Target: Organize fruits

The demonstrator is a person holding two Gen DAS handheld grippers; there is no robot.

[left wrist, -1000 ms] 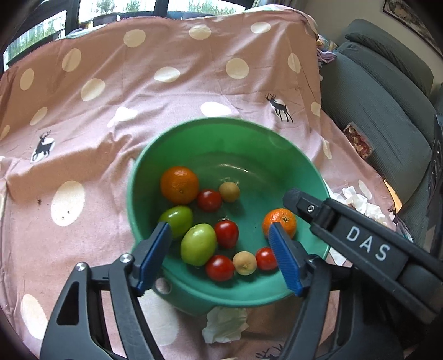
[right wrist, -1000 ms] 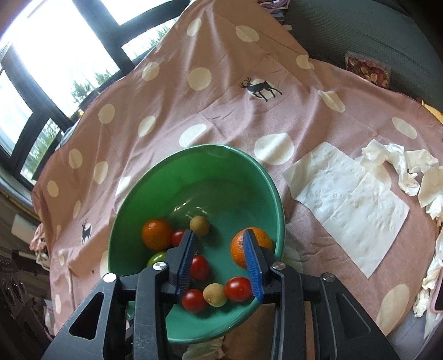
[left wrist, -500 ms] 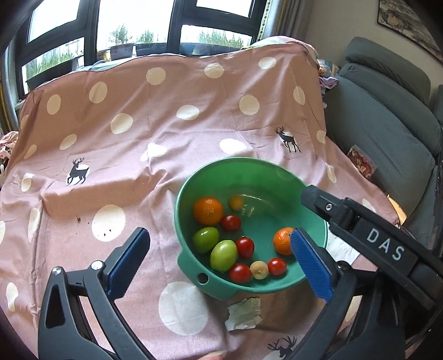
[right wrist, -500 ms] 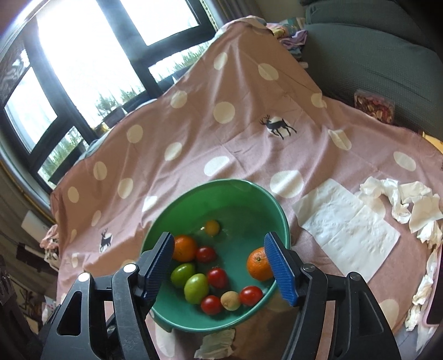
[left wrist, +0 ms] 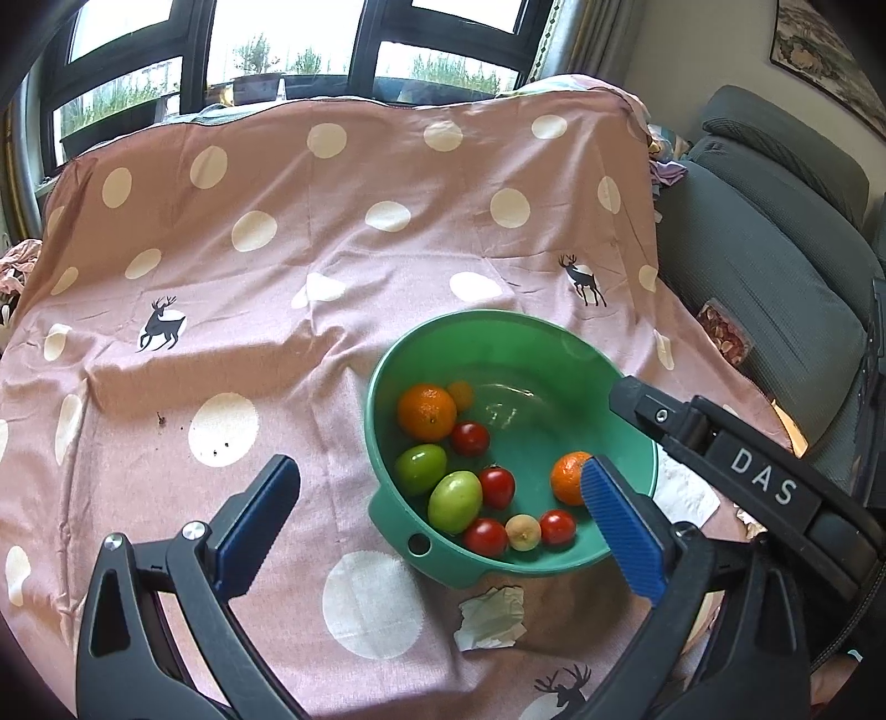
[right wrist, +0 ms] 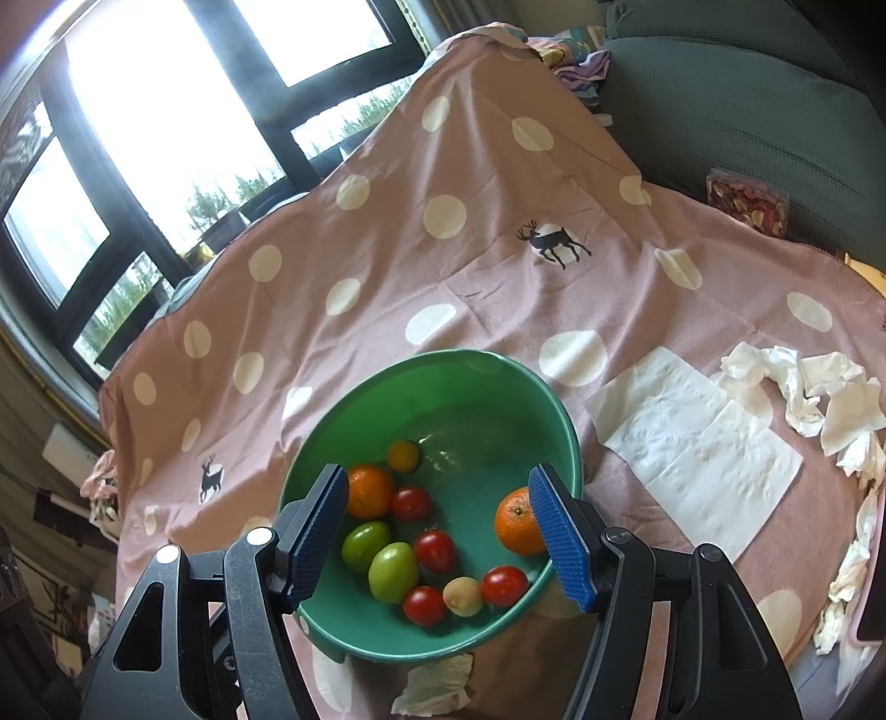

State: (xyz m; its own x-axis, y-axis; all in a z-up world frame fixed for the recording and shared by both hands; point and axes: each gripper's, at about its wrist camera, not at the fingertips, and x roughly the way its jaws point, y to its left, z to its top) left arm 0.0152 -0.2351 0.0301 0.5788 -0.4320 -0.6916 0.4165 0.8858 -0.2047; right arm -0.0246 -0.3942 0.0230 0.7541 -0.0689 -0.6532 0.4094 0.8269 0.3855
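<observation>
both grippers backed off bowl (left wrist: 498, 343); right gripper (right wrist: 440, 534) marked "das"

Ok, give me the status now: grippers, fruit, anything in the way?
Left gripper open, empty. Right gripper open, empty. All fruit in green bowl. Crumpled tissue beside bowl, nothing blocking.

A glossy, smooth plastic bowl (left wrist: 387, 382) sits on matt woven cloth (left wrist: 332, 232) beside crumpled paper (right wrist: 830, 399).

i'm in a home living room: grey sofa (left wrist: 775, 232), framed picture (left wrist: 825, 61), big windows (left wrist: 277, 50), polka-dot deer cloth (left wrist: 332, 249).
</observation>
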